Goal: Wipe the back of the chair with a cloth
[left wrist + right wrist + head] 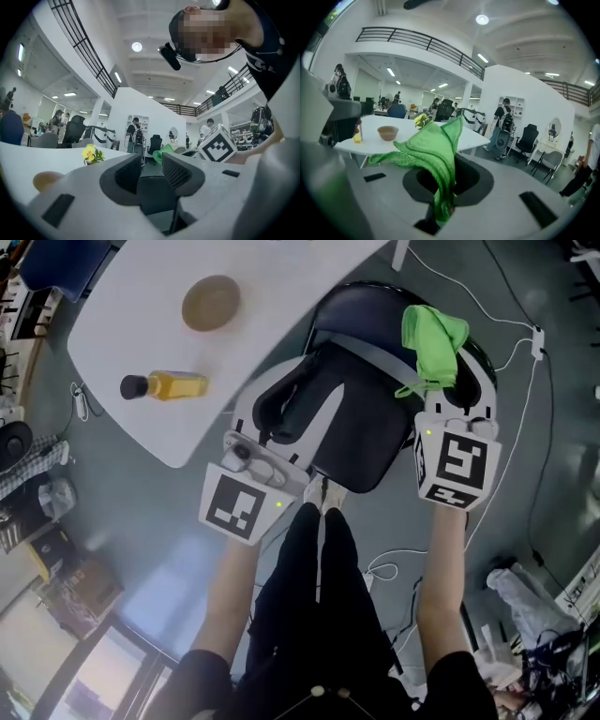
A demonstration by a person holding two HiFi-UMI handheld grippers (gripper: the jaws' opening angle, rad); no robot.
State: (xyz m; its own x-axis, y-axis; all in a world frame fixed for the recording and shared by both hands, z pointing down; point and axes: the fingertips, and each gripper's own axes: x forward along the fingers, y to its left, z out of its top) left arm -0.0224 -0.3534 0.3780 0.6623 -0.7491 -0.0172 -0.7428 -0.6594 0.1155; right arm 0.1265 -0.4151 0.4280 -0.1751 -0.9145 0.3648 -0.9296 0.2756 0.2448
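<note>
Two grippers sit over the chair (361, 437), both pointing away from the person. Right gripper (441, 395) (443, 204) has its jaws pinched together on one corner of the green cloth (433, 338) (431, 150). The rest of the cloth bunches up loose ahead of the tips, over the far part of the chair and above the grey band. Whether the cloth touches the chair surface yet, can't tell. The corner grip looks meant to leave most of the fabric free as a wiping pad.

Left gripper (298, 404) (151, 161) has its jaws wide apart with nothing pinched. The dark chair surface shows through the gap just past the tips, so it's likely set to steady or grab the chair edge while the other side wipes. Contact not clear.

Wiping looks not yet started, and the next move is probably pressing the cloth down on the backrest. Risk: the thin corner hold could slip under drag.

Off to the left gripper's outer side is a white table (141, 296) with a bowl (211, 302) and a bottle (167, 385) lying on its side, both well apart from the chair.
</note>
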